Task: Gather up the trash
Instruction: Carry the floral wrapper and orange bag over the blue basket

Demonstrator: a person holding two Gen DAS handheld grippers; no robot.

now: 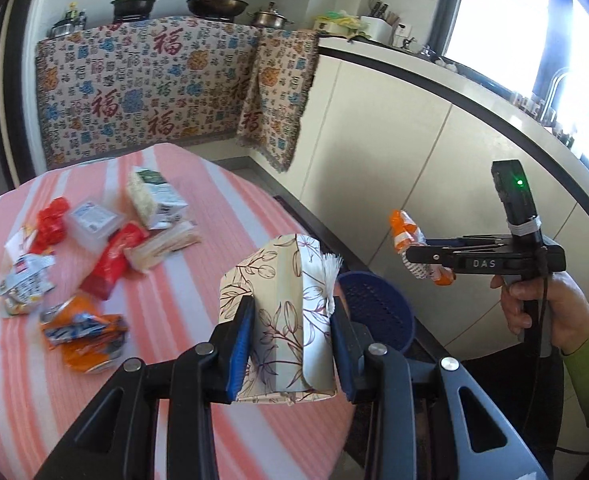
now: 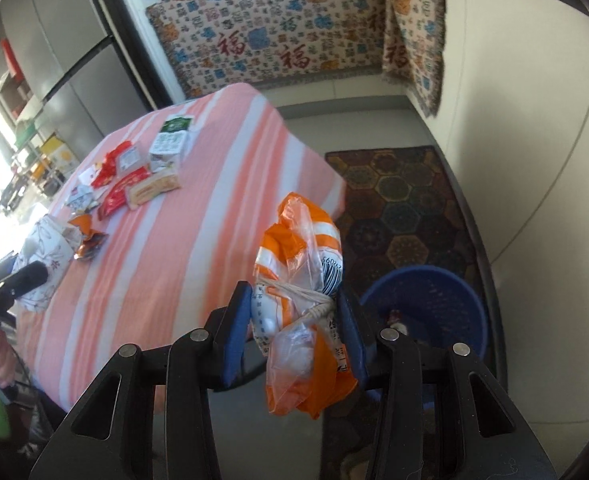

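Grippers both clamp trash: left gripper [image 1: 290,344] grasps floral tissue pack [image 1: 282,320], right gripper [image 2: 294,340] squeezes orange wrapper [image 2: 302,320], blue bin [image 2: 434,300] at three o'clock.

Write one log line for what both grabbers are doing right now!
left gripper: shut on floral tissue pack | right gripper: shut on orange wrapper | blue bin: beside table | more trash on table

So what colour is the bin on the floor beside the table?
The perforated wastebasket is blue; the right wrist view shows it best.

Left gripper [image 1: 290,340], right gripper [image 2: 296,340]: both clamped, loaded.
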